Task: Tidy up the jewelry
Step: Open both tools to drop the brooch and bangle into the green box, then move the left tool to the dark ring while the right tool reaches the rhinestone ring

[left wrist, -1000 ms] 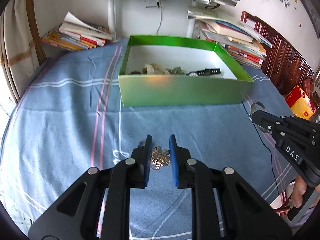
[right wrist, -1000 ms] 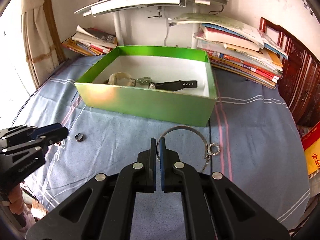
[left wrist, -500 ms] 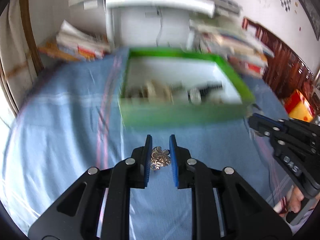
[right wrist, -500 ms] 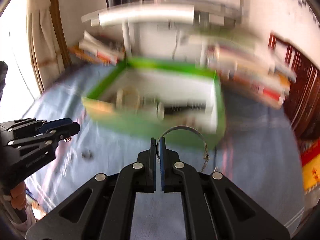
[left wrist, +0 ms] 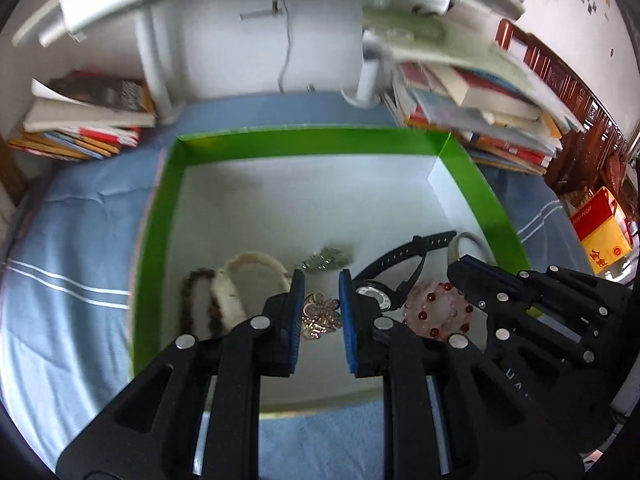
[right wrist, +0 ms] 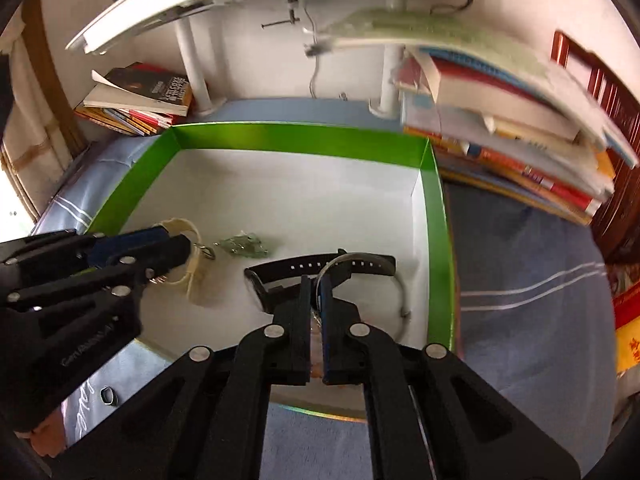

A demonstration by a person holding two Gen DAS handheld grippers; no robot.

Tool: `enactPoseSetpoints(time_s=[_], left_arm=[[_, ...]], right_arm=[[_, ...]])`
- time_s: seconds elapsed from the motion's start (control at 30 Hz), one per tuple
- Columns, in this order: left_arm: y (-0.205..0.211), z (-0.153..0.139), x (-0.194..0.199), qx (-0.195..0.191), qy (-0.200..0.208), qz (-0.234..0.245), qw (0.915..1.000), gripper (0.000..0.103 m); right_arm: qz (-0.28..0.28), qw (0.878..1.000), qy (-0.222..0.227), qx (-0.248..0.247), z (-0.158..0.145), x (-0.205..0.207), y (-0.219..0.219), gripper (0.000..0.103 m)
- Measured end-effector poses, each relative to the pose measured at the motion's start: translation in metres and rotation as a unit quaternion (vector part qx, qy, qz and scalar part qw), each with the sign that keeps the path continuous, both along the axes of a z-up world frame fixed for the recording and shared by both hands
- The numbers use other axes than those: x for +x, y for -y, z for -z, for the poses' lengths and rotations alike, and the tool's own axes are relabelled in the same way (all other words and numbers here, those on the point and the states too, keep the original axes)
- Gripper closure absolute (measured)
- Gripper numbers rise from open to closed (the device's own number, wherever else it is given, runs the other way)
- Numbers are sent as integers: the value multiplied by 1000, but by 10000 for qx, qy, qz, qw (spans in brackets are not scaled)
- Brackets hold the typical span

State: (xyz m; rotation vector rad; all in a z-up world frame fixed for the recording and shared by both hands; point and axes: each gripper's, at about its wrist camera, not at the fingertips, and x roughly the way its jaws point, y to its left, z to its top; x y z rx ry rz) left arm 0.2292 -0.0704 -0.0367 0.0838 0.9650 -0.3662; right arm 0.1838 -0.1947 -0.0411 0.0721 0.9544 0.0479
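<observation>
Left gripper [left wrist: 320,312] — narrowly parted, pinching gold brooch [left wrist: 319,317] above green box [left wrist: 304,142]. Right gripper [right wrist: 315,300] — nearly closed on silver bangle [right wrist: 398,280], also over the box. Risk: bangle may snag black watch [right wrist: 320,265] strap on release.

Bed under a blue cloth [right wrist: 520,280] with thin white stripes, green box [right wrist: 296,138] with white inside resting on it, book stacks at the far left [right wrist: 136,108] and far right [right wrist: 520,148], small dark ring [right wrist: 107,395] on the cloth near the box's front left corner
</observation>
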Motion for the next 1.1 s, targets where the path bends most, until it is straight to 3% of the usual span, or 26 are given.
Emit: enactPoseSetpoints(time_s=[0.07,0.2,0.33,0.4,0.53,0.77,1.1], left_arm=[[-3,3,4,-41,-54,-88,9999,73],[-18,-14,-8,-56,205,-235,9995,59],[-36,-32,-45,196,678,-514,9962,47],[-44,-35,-63,294,832,-591,9943,40],[-59,-29,-100,440,947,-665,9923,37],[-79,-1,-122,455,533,-666,9953,33],[-98,47,-128,590,-128,-805,9949,32]], right_arm=[[10,10000,76,53,-6,-6,3,89],[137,9989,413,149,-30,-35,12,59],[265,9983,479,212,-37,-73,22,58],[332,9983,414,248,-31,-93,26,50],[362,9990,188,188,-10,-113,25,50],[376,9989,-278,50,33,-116,25,50],[180,9995,-265,-35,41,-120,14,46]])
